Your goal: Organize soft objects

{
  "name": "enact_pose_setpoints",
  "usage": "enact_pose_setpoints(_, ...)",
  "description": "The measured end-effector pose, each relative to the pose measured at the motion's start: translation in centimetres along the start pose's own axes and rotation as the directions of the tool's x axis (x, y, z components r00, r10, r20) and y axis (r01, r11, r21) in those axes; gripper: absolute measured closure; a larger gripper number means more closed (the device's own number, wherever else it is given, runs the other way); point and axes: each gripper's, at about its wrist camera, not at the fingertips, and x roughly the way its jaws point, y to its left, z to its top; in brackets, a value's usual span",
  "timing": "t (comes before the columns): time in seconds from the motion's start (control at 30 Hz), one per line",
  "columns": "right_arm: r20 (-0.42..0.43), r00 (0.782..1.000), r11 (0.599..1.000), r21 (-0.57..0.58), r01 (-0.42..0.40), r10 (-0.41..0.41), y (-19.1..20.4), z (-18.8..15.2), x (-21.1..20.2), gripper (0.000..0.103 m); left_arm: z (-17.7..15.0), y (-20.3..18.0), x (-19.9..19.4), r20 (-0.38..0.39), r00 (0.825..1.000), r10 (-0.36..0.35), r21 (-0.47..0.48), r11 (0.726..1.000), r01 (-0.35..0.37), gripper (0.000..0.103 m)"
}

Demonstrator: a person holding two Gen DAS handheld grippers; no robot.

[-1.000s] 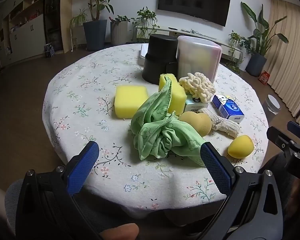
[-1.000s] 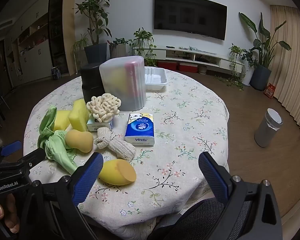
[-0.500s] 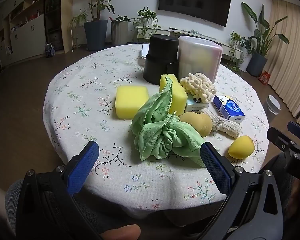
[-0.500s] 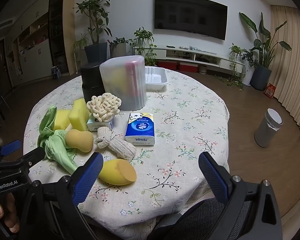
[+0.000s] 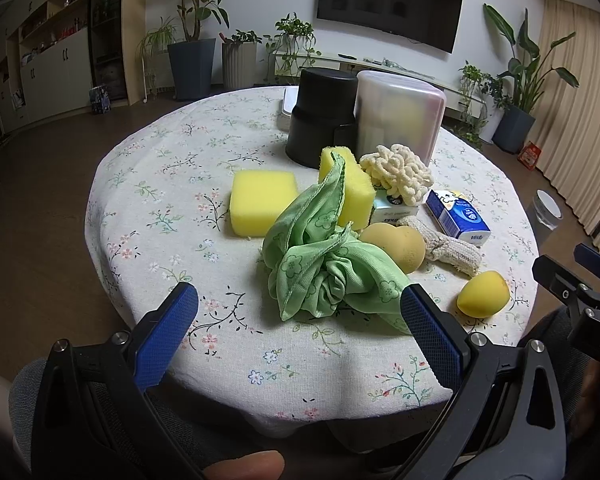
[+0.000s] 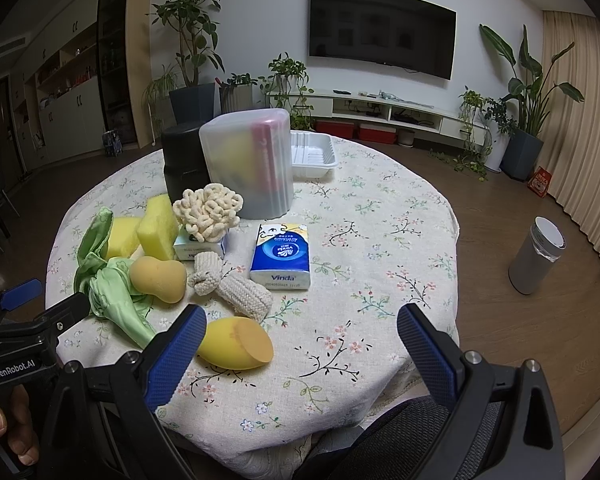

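**Both grippers held apart at the worktop edge**

The left gripper (image 5: 296,312) is held with fingers wide apart, nothing between them; the green cloth (image 5: 328,264) is seen just beyond, nearer its right finger. The right gripper (image 6: 300,328) is likewise spread and empty, the yellow sponge egg (image 6: 236,344) lying beside its left finger.

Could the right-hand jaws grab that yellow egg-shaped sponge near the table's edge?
Probably yes. The right gripper is open, and the egg-shaped sponge lies alone just ahead by its left finger, with bare tablecloth around it. It would need to shift slightly left.
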Motion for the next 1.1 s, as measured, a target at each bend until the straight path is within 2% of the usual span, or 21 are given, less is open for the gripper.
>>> enact_pose_setpoints(1.1,-0.004,1.000,1.000,-0.002,0.001,-0.001,0.07,-0.07,0.08,0.004,0.04,0.17,0.21,-0.001,1.000,-0.001,-0.003,1.000,0.001,0.001)
